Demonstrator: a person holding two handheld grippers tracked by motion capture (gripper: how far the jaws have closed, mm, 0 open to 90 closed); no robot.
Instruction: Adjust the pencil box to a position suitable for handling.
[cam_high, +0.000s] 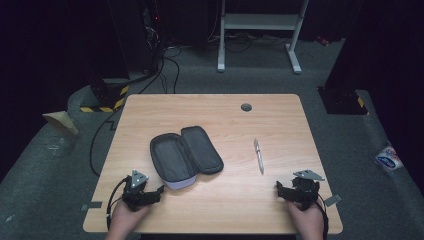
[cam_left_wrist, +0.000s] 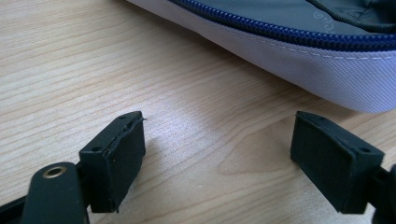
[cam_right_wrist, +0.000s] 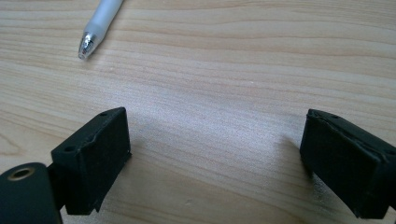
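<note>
Wooden table (cam_high: 215, 107) carries everything, and nothing looks begun: the grey pencil case (cam_high: 185, 155) lies unzipped and flat open at the centre, seemingly empty, while the pen (cam_high: 258, 156) lies well apart at its three o'clock. Judging by that, the whole job is left. Left gripper (cam_high: 161, 189) rests spread at the case's seven o'clock, just beside its edge. Right gripper (cam_high: 277, 186) rests spread and empty at the pen's five o'clock, near its tip.
</note>
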